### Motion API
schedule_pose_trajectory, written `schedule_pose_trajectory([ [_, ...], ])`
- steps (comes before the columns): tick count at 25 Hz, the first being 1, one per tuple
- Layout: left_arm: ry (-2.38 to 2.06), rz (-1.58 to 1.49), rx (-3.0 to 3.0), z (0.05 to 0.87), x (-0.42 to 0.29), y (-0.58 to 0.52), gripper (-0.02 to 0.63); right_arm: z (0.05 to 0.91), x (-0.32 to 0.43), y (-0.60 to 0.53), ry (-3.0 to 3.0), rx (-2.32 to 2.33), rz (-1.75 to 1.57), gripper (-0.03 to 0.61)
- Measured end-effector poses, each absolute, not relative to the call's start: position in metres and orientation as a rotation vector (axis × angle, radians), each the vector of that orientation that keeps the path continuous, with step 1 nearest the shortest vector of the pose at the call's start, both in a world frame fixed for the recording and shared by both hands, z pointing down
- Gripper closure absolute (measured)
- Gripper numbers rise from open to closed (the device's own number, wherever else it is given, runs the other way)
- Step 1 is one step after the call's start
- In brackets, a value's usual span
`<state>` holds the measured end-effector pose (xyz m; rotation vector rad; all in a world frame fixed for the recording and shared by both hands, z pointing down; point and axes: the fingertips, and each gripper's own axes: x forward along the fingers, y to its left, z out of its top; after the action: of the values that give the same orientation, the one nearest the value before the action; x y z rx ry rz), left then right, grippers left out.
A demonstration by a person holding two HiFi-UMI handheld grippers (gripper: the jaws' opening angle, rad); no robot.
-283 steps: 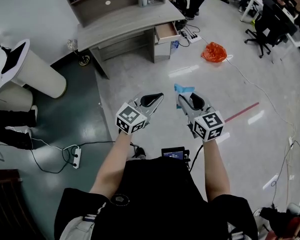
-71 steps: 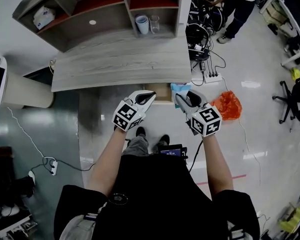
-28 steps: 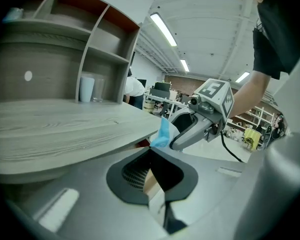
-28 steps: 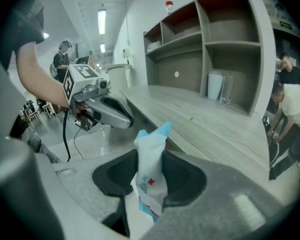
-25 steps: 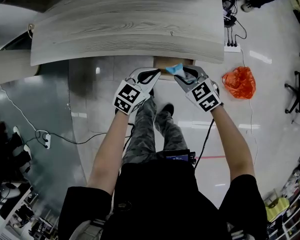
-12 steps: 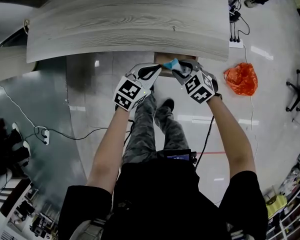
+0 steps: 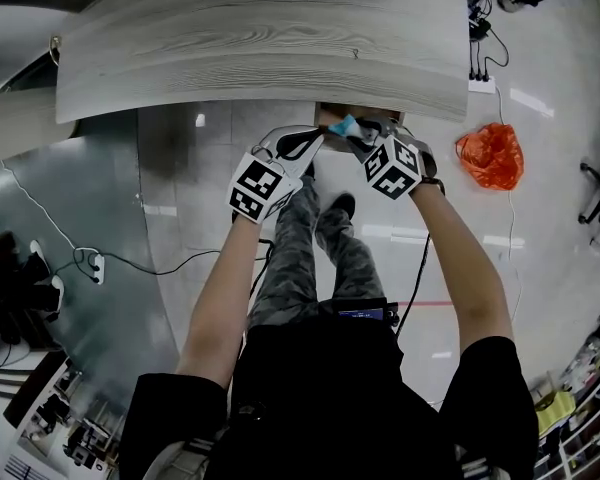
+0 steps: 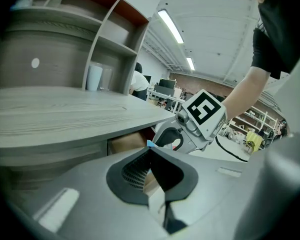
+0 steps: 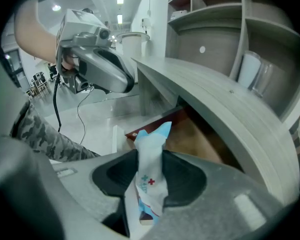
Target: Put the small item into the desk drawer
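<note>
head view: one pale wood-grain counter [image 7: 260, 38] runs across the top. one drawer [image 7: 327, 115] stands open under its front edge, toward the right. two grippers are held side by side just in front of the drawer. the right gripper [image 7: 356, 136] carries one small packet [image 7: 343, 126], blue and white, whose tip reaches the drawer's front. the left gripper [image 7: 310, 141] is just beside it. on the floor lie one orange bag [image 7: 490, 156] to the right of the grippers, a power strip [image 7: 98, 265] at the left, and a second power strip [image 7: 482, 70] by the counter's right end.

left gripper view: the fingers [image 8: 135, 170] of this gripper are together with nothing between them. past them are the counter's edge, the brown inside of the drawer [image 8: 126, 143] and the right gripper [image 8: 165, 136], with a sliver of the blue packet tip [image 8: 150, 144] showing. two cups stand side by side in one shelf compartment above the counter, a white cup [image 8: 95, 77] and a clear cup [image 8: 107, 79].

right gripper view: the fingers [image 9: 185, 176] are clamped on the small packet [image 9: 150, 176], which stands upright between them. it is white with a blue top and two little crosses, one red and one teal. its tip seems to hang over the open drawer [image 9: 190, 134], though whether it touches the wood cannot be told. the left gripper [image 9: 122, 81] is at upper left, apart from the packet. the same two cups [image 9: 249, 69] show on the shelf.
</note>
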<state>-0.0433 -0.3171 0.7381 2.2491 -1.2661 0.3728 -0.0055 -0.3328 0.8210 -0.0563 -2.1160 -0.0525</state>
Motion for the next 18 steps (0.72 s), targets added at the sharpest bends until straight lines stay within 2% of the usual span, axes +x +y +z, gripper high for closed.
schedule_pose_trajectory([
  [18, -1.285, 0.374, 2.227, 0.735, -0.05, -0.313, 0.612, 0.835, -0.009, -0.325, -2.072, -0.129, -0.103, 0.422],
])
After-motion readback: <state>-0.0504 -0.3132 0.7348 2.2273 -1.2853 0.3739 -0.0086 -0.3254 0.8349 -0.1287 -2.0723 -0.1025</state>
